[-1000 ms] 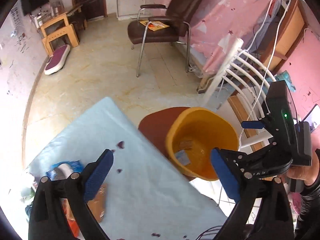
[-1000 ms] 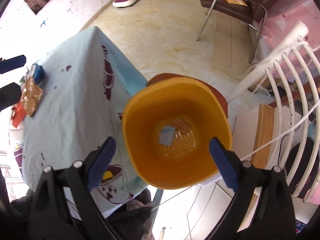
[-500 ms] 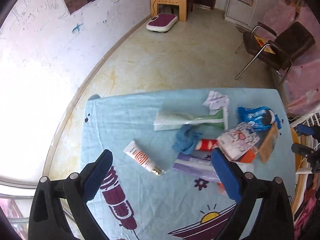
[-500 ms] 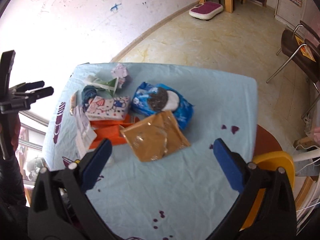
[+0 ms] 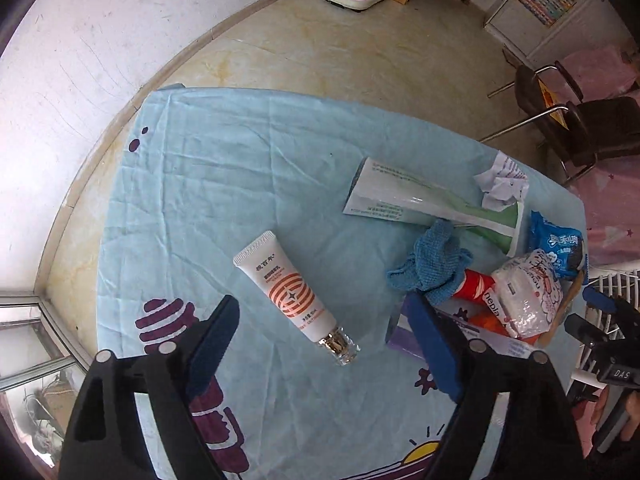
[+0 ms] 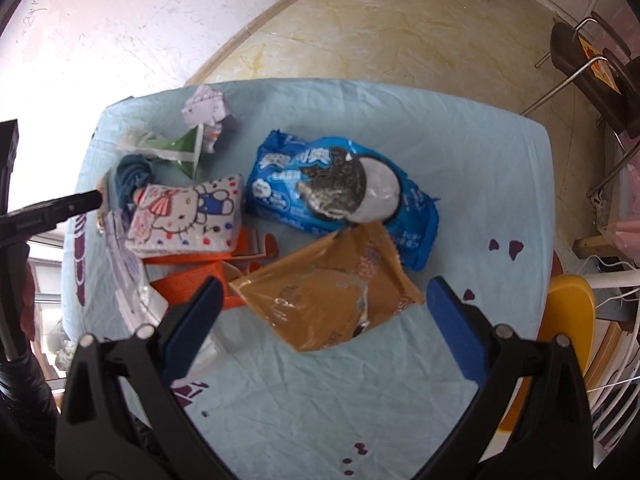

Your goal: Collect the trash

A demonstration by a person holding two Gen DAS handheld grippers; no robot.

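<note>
Both grippers hang above the bench, which is covered in a pale blue printed cloth, and both point steeply down at it.

The left gripper has just been closing its jaws a little, yet they stand well apart and grip nothing. A white cream tube with an orange spiral mark lies flat on the cloth in the gap between the blue pads, its clear cap toward the gripper; neither pad touches it.

The rest of the trash sits in a heap to the right of that tube: a blue knitted rag, a long green and white pouch farther back, a crumpled paper at the pouch's far end, and a cartoon-printed tissue pack.

The right gripper is wide open and empty. Below it, between its pads, lies a crinkled brown wrapper, apart from both. Just behind the brown wrapper lies a blue cookie packet, partly under its edge; orange packaging pokes out to the wrapper's left, under the tissue pack.

A yellow bin shows beyond the bench edge, right of the brown wrapper.
</note>
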